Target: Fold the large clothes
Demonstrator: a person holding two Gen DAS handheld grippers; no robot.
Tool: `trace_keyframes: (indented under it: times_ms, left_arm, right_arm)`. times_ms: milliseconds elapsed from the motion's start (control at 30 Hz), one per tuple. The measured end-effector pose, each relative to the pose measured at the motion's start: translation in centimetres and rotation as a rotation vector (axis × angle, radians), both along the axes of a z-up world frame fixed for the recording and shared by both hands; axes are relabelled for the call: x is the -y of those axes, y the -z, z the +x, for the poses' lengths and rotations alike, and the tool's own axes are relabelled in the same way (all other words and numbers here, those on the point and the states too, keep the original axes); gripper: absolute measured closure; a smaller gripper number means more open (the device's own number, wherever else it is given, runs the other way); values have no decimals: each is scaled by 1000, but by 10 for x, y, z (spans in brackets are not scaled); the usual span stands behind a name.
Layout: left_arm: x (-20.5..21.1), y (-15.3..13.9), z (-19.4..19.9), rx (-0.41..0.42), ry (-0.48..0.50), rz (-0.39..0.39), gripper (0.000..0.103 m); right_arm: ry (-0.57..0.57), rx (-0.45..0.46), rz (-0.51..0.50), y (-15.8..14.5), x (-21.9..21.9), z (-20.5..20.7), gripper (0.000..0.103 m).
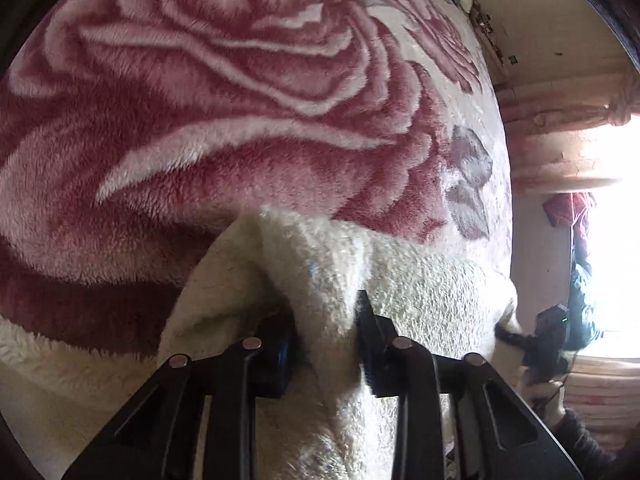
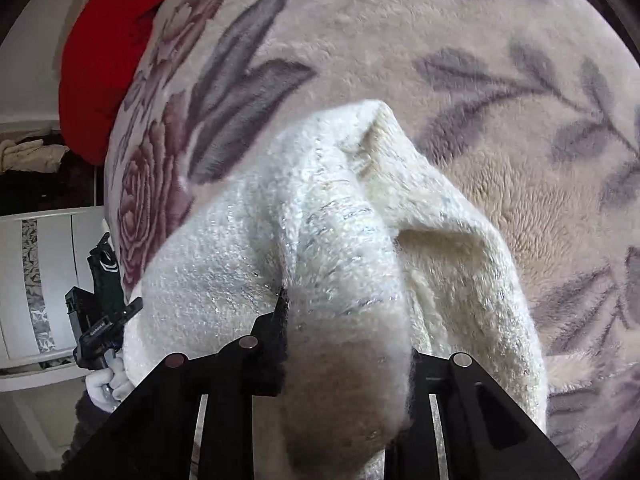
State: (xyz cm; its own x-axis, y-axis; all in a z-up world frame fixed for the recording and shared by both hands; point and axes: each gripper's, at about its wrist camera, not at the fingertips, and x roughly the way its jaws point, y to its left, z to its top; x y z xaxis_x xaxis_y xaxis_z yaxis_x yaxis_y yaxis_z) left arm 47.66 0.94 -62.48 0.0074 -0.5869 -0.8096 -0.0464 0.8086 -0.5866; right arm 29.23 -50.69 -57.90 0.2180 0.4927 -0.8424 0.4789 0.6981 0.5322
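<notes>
Left wrist view, nearest thing: black left gripper (image 1: 326,332); its 2 fingers (image 1: 368,320) are clamped on a bunched ridge of the white fuzzy garment (image 1: 400,280)
Garment position, left view: lifted in a peaked fold just above the rose-patterned blanket (image 1: 200,120); its lower part runs down out of frame between the fingers
Far side, left view: right gripper (image 1: 548,332) shows small at the garment's other end, beside a bright window (image 1: 612,240); its finger state cannot be told from here
Right wrist view, nearest thing: right gripper (image 2: 346,344); a thick roll of the garment (image 2: 320,240) fills the gap between its fingers, so they look closed onto cloth; the right finger is mostly hidden behind the roll
Garment position, right view: held up in a hump over the blanket (image 2: 480,60), with a loose flap hanging to the right
Far side, right view: left gripper (image 2: 104,312), held by a white-gloved hand (image 2: 108,388); red cloth (image 2: 104,60) lies past the blanket's edge
Handling, judged: soft, thick, limp knit with glinting threads; probably light but bulky; it sags between the 2 holds; fuzzy pile should resist slipping
Where to hold, judged: at edges or corners, taking 1 layer rather than a bunch, so the fold falls flat
Pose: both grippers point downward toward the blanket, well apart, the garment spanning them
</notes>
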Motion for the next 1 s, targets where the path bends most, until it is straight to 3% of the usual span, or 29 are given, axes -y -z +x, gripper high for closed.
trace_keyframes:
  times_ms: [67,133,167,200,233,267,367,433,467,533,633,700,767,833,867,933,1000]
  left_arm:
    - [-6,-11,-4,-25,-8,3,67]
    - [-9,-32,-10,-9,12,66,65]
    - [-10,-44,-13,17,23,88,64]
    - [-13,-56,-17,40,32,109,61]
    - [-16,-70,-22,62,32,132,47]
    - [-19,-81,-26,80,21,155,40]
    - [-13,-115,-42,167,-19,202,40]
    - [8,-126,-51,201,-15,229,42]
    - [23,-125,-54,209,4,244,62]
    - [62,-108,-58,175,54,273,88]
    - [106,-74,-55,127,108,294,88]
    - [123,-47,-51,126,159,388,88]
    - [116,-18,-44,83,135,395,98]
    - [94,-5,-37,44,73,314,99]
    - [87,-4,-37,33,57,284,99]
    - [78,-5,-37,28,51,247,99]
    - [78,-7,-39,43,77,265,99]
  right_arm:
    - [-17,-4,-36,4,1,-2,71]
    - [-2,-45,-37,-2,4,-2,58]
    - [3,-67,-54,-7,7,-3,45]
    - [3,-82,-84,-16,9,-4,42]
    - [3,-84,-120,-25,10,-6,42]
    - [3,-78,-164,-37,11,-9,42]
    - [11,-50,-282,-77,6,-23,42]
    - [20,-16,-294,-99,-8,-27,42]
    - [15,2,-299,-110,-22,-26,42]
    - [-32,27,-303,-120,-51,-17,42]
    - [-139,34,-305,-118,-107,12,53]
    - [-238,25,-330,-104,-139,35,58]
    - [-320,-46,-397,-80,-156,51,63]
    - [-317,-130,-445,-58,-143,50,95]
    - [-299,-140,-467,-55,-127,43,103]
    - [-240,-203,-586,-54,-91,21,103]
    - [-204,-268,-639,-49,-53,-9,103]
